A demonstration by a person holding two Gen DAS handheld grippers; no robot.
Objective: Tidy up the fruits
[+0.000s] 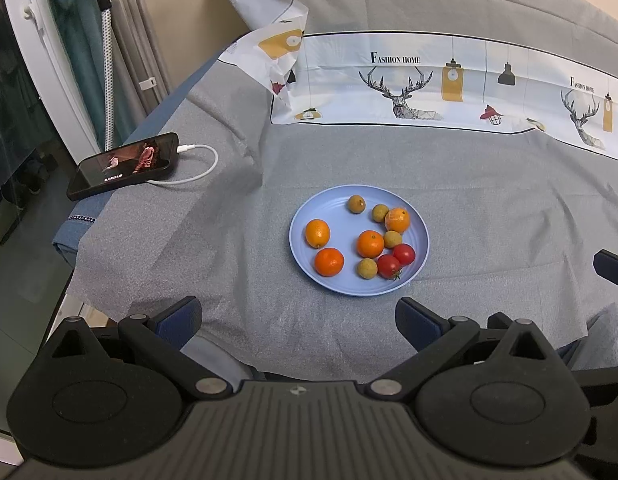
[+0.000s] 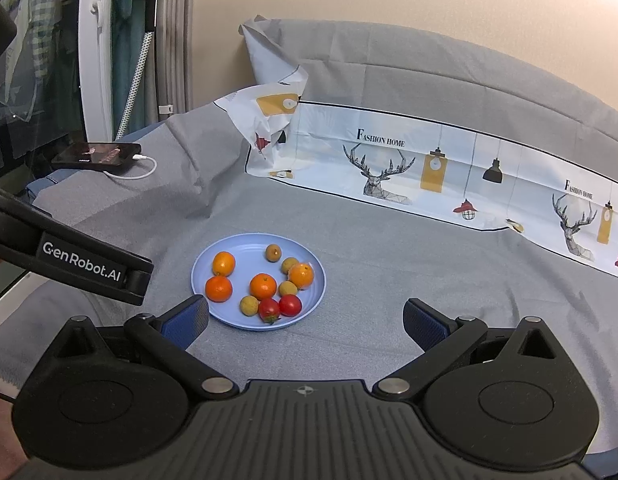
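Fruits on blue plate lie ahead of both wide-spread, empty grippers.

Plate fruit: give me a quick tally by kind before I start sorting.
On the blue plate:
Oranges: 4
Small tan fruits: 4
Tomatoes: 2
Total: 10

A blue plate with oranges and tomatoes sits on the gray cloth. The left gripper is wide open.
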